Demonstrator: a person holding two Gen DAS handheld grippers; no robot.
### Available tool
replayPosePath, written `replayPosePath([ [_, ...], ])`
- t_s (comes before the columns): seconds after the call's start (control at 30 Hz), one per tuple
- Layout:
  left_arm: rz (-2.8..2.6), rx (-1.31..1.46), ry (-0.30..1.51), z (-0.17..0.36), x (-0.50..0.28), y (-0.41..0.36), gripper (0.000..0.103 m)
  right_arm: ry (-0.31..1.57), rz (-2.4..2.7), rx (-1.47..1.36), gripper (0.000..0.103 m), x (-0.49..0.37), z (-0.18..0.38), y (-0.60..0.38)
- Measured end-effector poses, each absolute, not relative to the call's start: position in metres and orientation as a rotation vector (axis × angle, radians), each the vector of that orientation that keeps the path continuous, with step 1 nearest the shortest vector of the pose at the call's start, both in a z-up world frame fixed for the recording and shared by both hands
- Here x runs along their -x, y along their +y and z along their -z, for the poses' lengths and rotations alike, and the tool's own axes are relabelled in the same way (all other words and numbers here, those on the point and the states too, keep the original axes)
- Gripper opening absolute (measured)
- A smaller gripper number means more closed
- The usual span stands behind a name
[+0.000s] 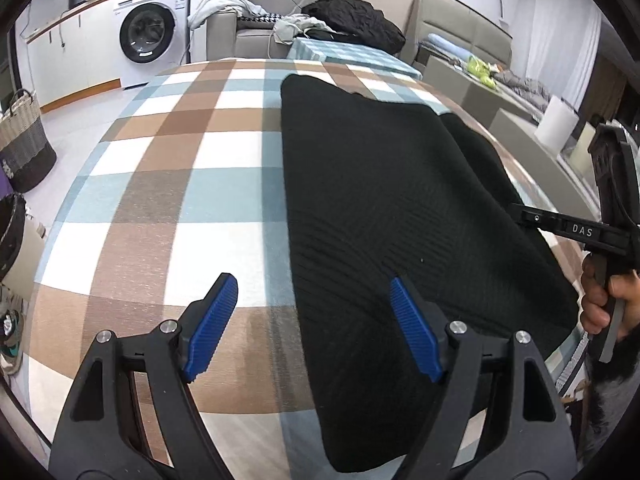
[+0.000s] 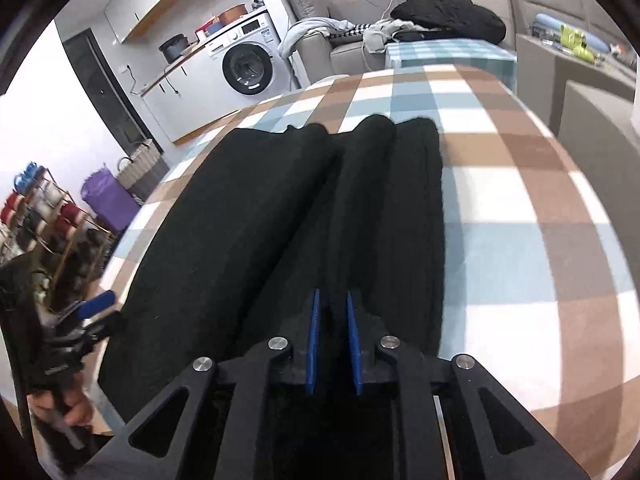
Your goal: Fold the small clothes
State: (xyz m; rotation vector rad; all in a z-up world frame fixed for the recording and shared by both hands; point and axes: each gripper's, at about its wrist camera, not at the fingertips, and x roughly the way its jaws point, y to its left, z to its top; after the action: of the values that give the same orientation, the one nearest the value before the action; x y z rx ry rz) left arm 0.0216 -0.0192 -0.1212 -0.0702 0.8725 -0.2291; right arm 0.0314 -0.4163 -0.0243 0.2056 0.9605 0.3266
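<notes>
Your left gripper point(image 1: 312, 312) hangs spread over the black knit garment's point(image 1: 400, 200) left edge. Your right gripper point(image 2: 334, 320) pinches its right-hand fold. Bare checked tablecloth point(image 1: 180, 200) flanks both sides.

A white washing machine point(image 1: 148, 34) stands beside a grey sofa point(image 1: 256, 32), wicker basket point(image 1: 24, 140) on pale floor.
</notes>
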Motion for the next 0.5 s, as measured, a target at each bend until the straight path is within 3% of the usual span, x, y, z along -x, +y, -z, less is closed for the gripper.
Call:
replayPosePath([
  [0.17, 0.226, 0.053, 0.876, 0.123, -0.018, -0.024, 0.077, 0.940, -0.327, -0.213, 0.014, -0.010, 0.011, -0.418],
  [0.3, 0.236, 0.043, 0.871, 0.122, -0.016, -0.027, 0.077, 0.918, -0.392, -0.249, 0.025, 0.025, 0.004, -0.422],
  [0.5, 0.252, 0.039, 0.858, 0.116, -0.013, -0.032, 0.077, 0.939, -0.392, -0.243, 0.026, 0.037, 0.013, -0.419],
])
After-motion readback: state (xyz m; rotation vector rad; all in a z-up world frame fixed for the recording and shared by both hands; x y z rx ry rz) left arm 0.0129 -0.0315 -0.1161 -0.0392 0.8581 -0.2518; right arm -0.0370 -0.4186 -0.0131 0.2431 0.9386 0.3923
